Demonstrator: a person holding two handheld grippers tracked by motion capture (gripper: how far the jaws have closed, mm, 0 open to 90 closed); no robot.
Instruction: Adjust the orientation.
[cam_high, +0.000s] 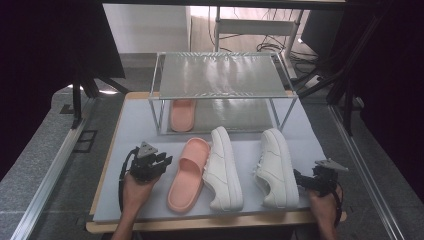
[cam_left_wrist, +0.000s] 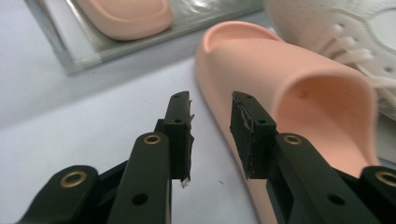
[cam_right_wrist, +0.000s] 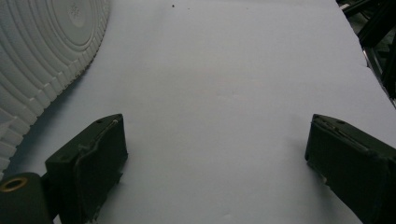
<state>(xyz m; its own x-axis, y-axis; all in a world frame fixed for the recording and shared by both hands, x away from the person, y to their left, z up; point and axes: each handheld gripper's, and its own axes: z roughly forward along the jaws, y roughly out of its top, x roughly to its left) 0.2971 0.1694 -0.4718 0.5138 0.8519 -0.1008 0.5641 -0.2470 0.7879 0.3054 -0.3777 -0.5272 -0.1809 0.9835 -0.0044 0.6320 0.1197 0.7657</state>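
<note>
While the left gripper (cam_high: 161, 161) sits just left of the pink slipper (cam_high: 187, 172) on the white mat (cam_high: 130, 130), its jaws stand narrowly apart with nothing between them, so the step in hand looks like taking hold of that slipper; in the left gripper view the slipper (cam_left_wrist: 299, 107) lies just beyond and to the right of the jaw tips, its side wall close to the right-hand jaw. To do it well, I would judge that the jaws should part a little more, slide rightward so one goes inside the strap opening and the other outside, and close on the strap or side wall rather than the thick sole; a lift should be level, clear of the left sneaker (cam_high: 222, 167) that lies touching or nearly touching the slipper's right edge; the likely goal is the rack (cam_high: 220, 75) at the far end of the mat, where the second slipper (cam_high: 181, 115) already rests on the lower shelf.

The right gripper (cam_high: 306, 180) rests near the right sneaker (cam_high: 276, 167), jaws spread wide and empty, with the ribbed sole (cam_right_wrist: 42, 60) off to one side in its own view.

By count: two pink slippers, one on the mat and one on the rack; two white sneakers, both on the mat; one two-tier rack; two grippers.
</note>
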